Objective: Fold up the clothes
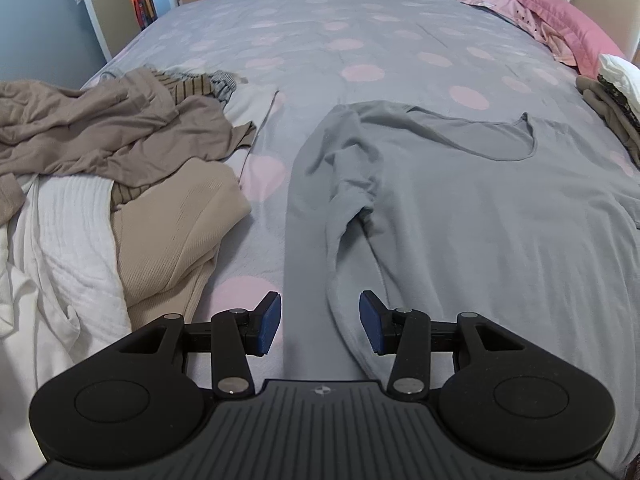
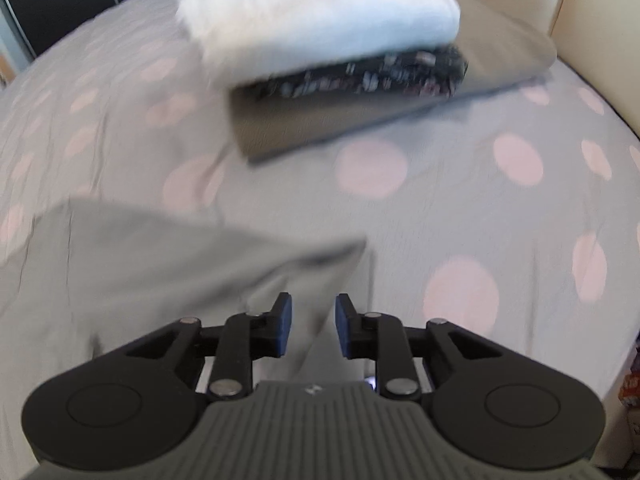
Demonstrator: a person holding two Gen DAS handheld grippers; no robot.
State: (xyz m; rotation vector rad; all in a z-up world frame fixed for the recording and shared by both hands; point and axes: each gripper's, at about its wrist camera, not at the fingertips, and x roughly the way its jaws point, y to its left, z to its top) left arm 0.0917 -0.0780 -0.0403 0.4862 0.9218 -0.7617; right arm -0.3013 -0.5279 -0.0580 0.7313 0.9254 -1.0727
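A grey long-sleeved shirt lies spread on the bed, its neckline toward the far side and one sleeve running back toward me. My left gripper hovers open just above the cuff end of that sleeve, nothing between its blue pads. In the blurred right wrist view, the shirt's other sleeve lies flat, and its cuff edge reaches in under my right gripper. That gripper stands open over the cloth, with a narrower gap than the left.
A heap of unfolded beige, brown and white clothes fills the bed's left side. A stack of folded garments with a white one on top sits at the right, near a cream headboard. Pink pillows lie at the far right.
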